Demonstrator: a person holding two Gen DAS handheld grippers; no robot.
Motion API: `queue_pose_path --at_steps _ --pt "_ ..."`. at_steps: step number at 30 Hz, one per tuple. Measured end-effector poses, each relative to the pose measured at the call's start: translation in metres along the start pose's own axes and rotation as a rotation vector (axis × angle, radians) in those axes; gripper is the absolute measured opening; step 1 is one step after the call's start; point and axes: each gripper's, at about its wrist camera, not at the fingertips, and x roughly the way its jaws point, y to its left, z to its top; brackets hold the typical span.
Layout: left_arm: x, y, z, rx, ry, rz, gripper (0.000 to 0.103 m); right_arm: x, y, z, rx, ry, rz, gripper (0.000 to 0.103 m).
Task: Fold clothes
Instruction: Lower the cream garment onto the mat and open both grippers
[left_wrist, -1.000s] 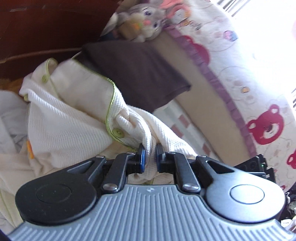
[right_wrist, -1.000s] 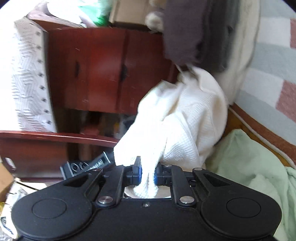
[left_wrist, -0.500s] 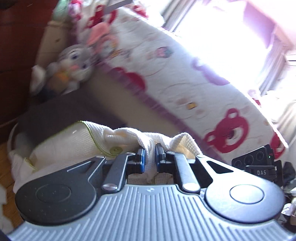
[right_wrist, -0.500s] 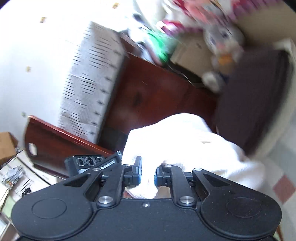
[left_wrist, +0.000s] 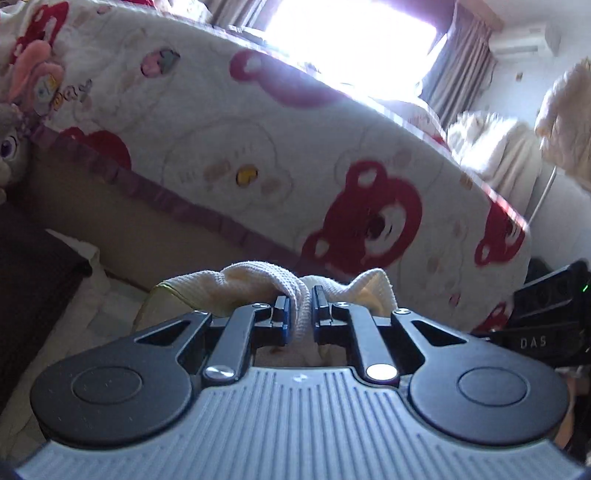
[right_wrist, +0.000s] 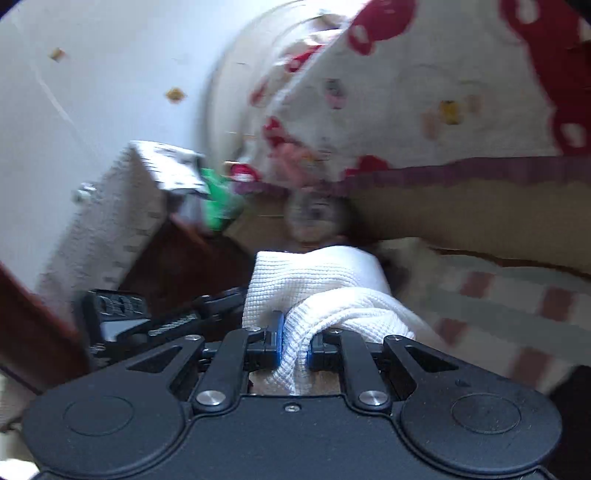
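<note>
Left wrist: left gripper (left_wrist: 300, 310) clamps white garment (left_wrist: 258, 275).

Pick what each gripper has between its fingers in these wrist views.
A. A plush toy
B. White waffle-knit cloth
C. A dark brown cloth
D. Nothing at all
B: the left gripper and the right gripper each pinch a bunched fold of the white cloth.
</note>
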Motion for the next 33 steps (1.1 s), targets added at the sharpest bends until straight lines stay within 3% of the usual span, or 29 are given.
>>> queue_pose_path --at_steps 1,2,3,4,6,8,11,13,16,19,22,26,30,33 --pt "0.021 0.002 -0.014 -0.001 0.064 0.029 0.017 0.004 -0.015 -0.008 -0.023 0.022 -0.173 0.014" --pt "0.04 0.008 -0.028 -0.013 0.121 0.055 0.027 0.01 -0.034 -0.018 -0.039 0.053 -0.359 0.015" --pt "0.057 0.019 -0.043 -0.036 0.17 0.079 0.036 0.016 -0.056 -0.028 -0.017 0.087 -0.505 0.016" --pt "0.07 0.031 -0.057 -0.058 0.208 0.098 0.039 0.022 -0.081 -0.039 0.015 0.122 -0.629 0.018" --pt "0.085 0.059 -0.083 -0.097 0.253 0.132 0.042 0.026 -0.126 -0.059 0.139 0.175 -0.713 0.02" --pt "0.089 0.083 -0.105 -0.12 0.296 0.165 0.042 0.021 -0.151 -0.077 0.214 0.198 -0.734 0.021" --pt "0.095 0.111 -0.129 -0.131 0.369 0.19 0.042 0.014 -0.15 -0.083 0.134 0.223 -0.787 0.024" --pt "0.098 0.121 -0.138 -0.111 0.399 0.199 0.042 0.011 -0.14 -0.077 0.067 0.227 -0.81 0.041" --pt "0.109 0.121 -0.146 -0.026 0.411 0.272 0.044 0.023 -0.126 -0.066 -0.015 0.266 -0.79 0.047" --pt "0.119 0.123 -0.15 0.009 0.424 0.287 0.049 0.042 -0.118 -0.068 -0.102 0.328 -0.752 0.057" --pt "0.123 0.13 -0.152 -0.028 0.453 0.245 0.052 0.057 -0.122 -0.079 -0.074 0.36 -0.683 0.059" --pt "0.123 0.128 -0.159 0.023 0.488 0.178 0.059 0.066 -0.15 -0.107 0.145 0.367 -0.594 0.059" --pt "0.124 0.121 -0.172 0.06 0.554 0.064 0.072 0.073 -0.176 -0.137 0.274 0.392 -0.638 0.059" --pt "0.124 0.112 -0.181 0.101 0.585 0.023 0.072 0.07 -0.185 -0.148 0.345 0.364 -0.661 0.059"
